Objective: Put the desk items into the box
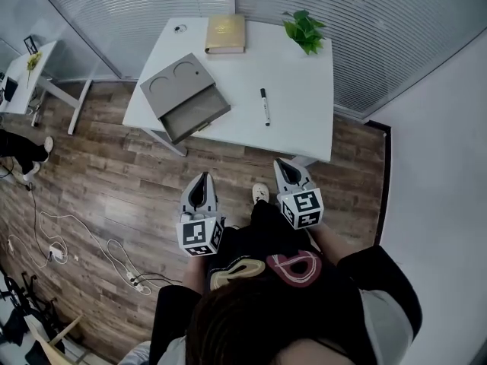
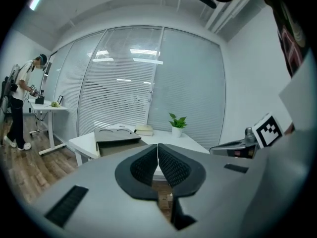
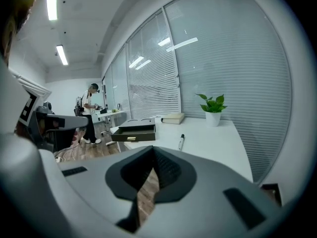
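Observation:
A grey box (image 1: 183, 97) with its drawer pulled open lies on the left part of the white desk (image 1: 304, 128). A black-capped marker pen (image 1: 264, 106) lies near the desk's middle. A tan book (image 1: 225, 33) rests at the far edge, with a small potted plant (image 1: 304, 29) to its right. Both grippers hang over the floor in front of the desk, touching nothing. My left gripper (image 1: 200, 181) is shut and empty, as its own view shows (image 2: 158, 147). My right gripper (image 1: 284, 166) is also shut and empty (image 3: 152, 151). The right gripper view shows the box (image 3: 134, 132) and pen (image 3: 181, 141).
A small round object (image 1: 179, 29) sits at the desk's far left corner. Cables (image 1: 84, 242) trail over the wooden floor at the left. A second desk (image 1: 34, 71) stands at the far left, with a person (image 3: 91, 113) beside it. Blinds cover the wall behind.

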`<state>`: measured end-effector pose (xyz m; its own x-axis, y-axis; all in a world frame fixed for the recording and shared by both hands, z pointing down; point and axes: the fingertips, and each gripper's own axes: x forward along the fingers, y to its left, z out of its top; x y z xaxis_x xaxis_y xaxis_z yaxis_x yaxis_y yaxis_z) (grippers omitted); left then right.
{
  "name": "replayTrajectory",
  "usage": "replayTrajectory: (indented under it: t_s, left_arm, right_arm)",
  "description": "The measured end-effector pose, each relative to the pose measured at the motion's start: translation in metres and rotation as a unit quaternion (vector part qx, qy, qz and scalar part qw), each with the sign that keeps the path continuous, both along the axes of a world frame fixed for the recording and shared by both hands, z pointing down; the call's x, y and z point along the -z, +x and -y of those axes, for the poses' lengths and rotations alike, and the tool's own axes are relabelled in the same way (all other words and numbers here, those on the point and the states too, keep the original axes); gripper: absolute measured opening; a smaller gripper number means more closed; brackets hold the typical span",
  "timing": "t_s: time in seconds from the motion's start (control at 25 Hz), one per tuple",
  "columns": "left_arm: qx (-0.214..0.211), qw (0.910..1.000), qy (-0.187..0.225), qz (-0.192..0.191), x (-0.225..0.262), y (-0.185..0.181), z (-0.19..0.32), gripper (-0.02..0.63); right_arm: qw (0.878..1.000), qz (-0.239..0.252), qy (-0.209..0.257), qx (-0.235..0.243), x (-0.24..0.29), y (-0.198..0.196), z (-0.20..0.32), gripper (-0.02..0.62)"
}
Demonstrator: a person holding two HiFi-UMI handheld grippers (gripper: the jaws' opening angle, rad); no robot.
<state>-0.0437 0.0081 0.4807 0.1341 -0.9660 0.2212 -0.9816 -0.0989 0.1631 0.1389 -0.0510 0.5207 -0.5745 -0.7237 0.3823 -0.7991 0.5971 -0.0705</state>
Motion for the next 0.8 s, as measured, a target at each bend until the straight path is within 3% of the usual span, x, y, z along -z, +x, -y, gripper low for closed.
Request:
replayTrajectory:
  t_s: [0.8]
  left_arm:
    - [0.037,0.9993,-0.001,0.002,-0.001,0.037,0.12,0.018]
  right_arm:
    - [0.999,0.008,-0.021,0.038,-0.006,0.02,0.133,0.009]
